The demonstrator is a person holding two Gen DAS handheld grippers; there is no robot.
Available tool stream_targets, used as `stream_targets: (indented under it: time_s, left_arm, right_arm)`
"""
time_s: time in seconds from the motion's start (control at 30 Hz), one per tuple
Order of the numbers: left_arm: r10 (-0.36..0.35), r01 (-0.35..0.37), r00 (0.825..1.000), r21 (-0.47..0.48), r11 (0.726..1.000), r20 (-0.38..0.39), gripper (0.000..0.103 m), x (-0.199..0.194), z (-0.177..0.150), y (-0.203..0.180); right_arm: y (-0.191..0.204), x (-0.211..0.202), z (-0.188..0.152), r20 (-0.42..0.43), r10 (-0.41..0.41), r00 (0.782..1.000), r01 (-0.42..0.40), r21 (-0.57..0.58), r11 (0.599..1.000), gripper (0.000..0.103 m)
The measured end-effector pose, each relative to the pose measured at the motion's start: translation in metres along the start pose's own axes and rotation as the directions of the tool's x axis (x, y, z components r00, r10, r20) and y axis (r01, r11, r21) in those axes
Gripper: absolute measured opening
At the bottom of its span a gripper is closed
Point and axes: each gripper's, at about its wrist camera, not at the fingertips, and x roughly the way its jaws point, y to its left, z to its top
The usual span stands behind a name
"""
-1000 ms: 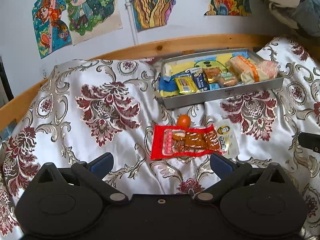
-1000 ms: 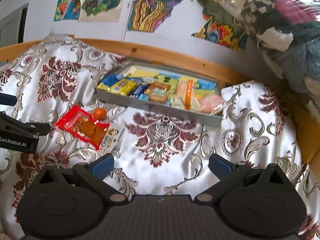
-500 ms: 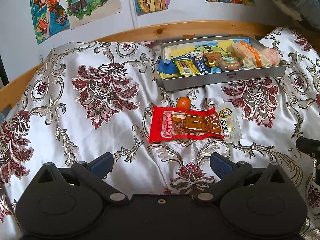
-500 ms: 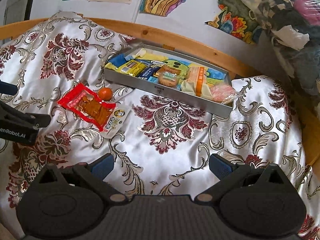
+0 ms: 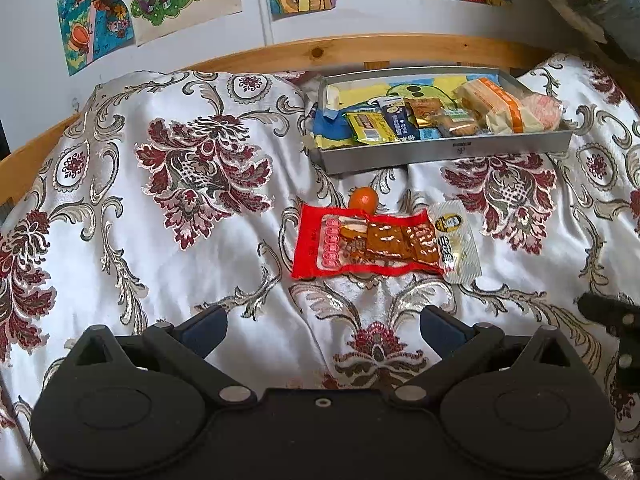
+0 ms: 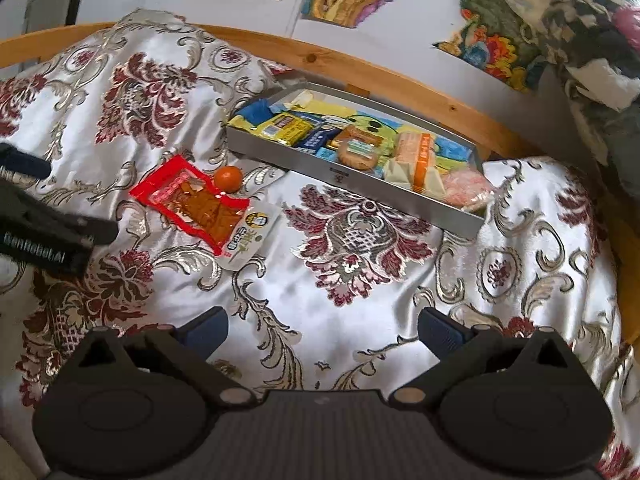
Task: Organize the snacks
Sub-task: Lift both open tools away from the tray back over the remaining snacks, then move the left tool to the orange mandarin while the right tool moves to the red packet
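A red snack packet lies flat on the patterned bedspread, with a small orange ball-shaped snack touching its far edge. Behind them stands a grey tray filled with several wrapped snacks. My left gripper is open and empty, hovering short of the red packet. My right gripper is also open and empty, over bare bedspread to the right of the packet and in front of the tray.
A wooden bed rail runs behind the tray, below a wall with colourful drawings. A pile of bagged fabric rises at the right. The bedspread left of the packet is bare and rumpled.
Both grippers have tilted and drawn slightly nearer the bed, so the packet and tray sit higher in the views. The snacks have not moved; both grippers stay open.
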Motion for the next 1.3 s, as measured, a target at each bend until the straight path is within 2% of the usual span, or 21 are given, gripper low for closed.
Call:
stream_targets:
  time_s: [0.23,0.43,0.57,0.77,1.0,1.2,1.3]
  left_arm:
    - [0.009,-0.009,1.0,-0.015,1.0,0.009,0.102,0.013,0.017,0.018]
    - [0.019,-0.019,1.0,0.01,1.0,0.017,0.102,0.031,0.035,0.032]
    - [-0.011,0.011,0.999,-0.008,1.0,0.043,0.102,0.041,0.047,0.042]
    - [-0.056,0.059,0.996,-0.046,0.997,0.066,0.102,0.069,0.065,0.049]
    - [-0.168,0.172,0.981,-0.034,0.985,0.096,0.102,0.104,0.073,0.044]
    - [-0.282,0.282,0.953,0.016,0.959,0.115,0.102,0.13,0.084,0.031]
    - [-0.325,0.319,0.941,0.068,0.945,0.098,0.102,0.144,0.089,0.023]
  right_arm:
    - [0.014,0.008,0.007,0.039,0.032,0.999,-0.025,-0.162,0.986,0.103]
    - [0.03,0.02,0.011,0.061,0.118,0.991,-0.097,-0.271,0.958,0.103]
    - [0.041,0.034,0.014,0.069,0.166,0.984,-0.13,-0.362,0.923,0.103]
    - [0.045,0.062,0.027,0.076,0.208,0.975,-0.164,-0.383,0.909,0.103]
    - [0.054,0.092,0.034,0.085,0.27,0.959,-0.207,-0.442,0.873,0.103]
    - [0.069,0.106,0.04,0.11,0.334,0.936,-0.237,-0.505,0.83,0.103]
    - [0.073,0.116,0.043,0.1,0.355,0.93,-0.264,-0.491,0.83,0.103]
